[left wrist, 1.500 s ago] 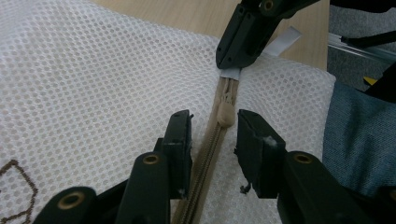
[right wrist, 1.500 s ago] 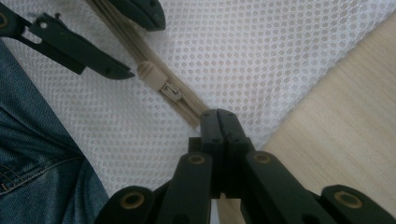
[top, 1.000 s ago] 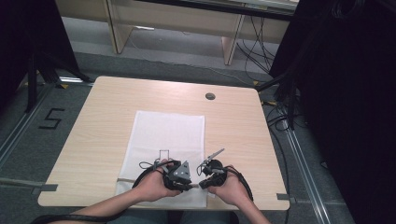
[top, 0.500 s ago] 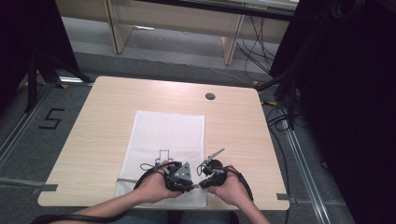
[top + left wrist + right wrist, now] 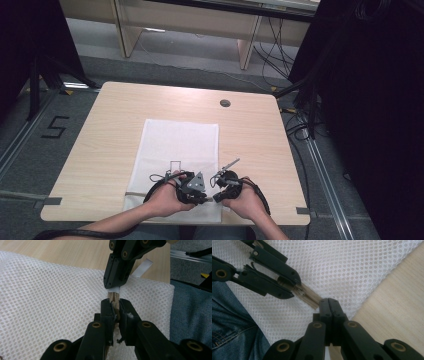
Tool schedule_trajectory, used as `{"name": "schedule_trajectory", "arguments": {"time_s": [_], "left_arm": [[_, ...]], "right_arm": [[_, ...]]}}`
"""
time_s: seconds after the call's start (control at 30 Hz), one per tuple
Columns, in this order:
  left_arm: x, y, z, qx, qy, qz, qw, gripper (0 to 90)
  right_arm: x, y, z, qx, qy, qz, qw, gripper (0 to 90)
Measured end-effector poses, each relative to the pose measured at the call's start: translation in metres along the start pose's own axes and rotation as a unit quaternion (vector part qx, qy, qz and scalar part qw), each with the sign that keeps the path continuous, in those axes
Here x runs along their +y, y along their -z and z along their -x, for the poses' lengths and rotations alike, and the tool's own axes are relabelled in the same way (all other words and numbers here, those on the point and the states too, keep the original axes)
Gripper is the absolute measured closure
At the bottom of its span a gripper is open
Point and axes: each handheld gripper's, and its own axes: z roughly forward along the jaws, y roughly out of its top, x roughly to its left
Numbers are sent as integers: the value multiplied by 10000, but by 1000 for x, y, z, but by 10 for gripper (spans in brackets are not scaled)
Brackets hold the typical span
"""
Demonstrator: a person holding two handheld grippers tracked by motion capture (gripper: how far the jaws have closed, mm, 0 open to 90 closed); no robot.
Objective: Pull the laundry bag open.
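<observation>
1. Two claws meet at the near edge of a white mesh bag (image 5: 177,145) lying on the surface (image 5: 110,110).
2. Left claw (image 5: 114,305), jaws just closing, clamps the bag's zipper strip (image 5: 113,295) (a firm hold on light, limp mesh).
3. Right claw (image 5: 329,303), fully closed, pinches the zipper's end.

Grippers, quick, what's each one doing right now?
Left gripper: jaws just closing, clamped on the zipper of the white mesh bag.
Right gripper: shut on the same zipper's end.

White mesh bag (image 5: 50,295) with tan zipper (image 5: 308,298); black gripper (image 5: 115,308).
</observation>
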Motion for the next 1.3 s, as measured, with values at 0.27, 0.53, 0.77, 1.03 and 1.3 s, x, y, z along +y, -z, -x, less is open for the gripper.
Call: {"name": "schedule_trajectory", "arguments": {"time_s": [0.27,0.53,0.77,1.03,1.3], "left_arm": [[-2,2,-1,-101,79,133,9998,819],[-2,9,-4,-112,170,233,9995,819],[-5,10,-3,-115,119,164,9997,819],[-8,16,-4,-114,72,151,9998,819],[-10,21,-5,-86,103,170,9998,819]], "right_arm": [[0,0,0,-16,3,36,10000,900],[1,0,-4,-58,-90,-63,9999,900],[1,0,-3,-81,-33,-43,10000,900],[1,0,-3,-67,-28,-48,10000,900],[1,0,-4,-32,-93,-61,9999,900]]}}
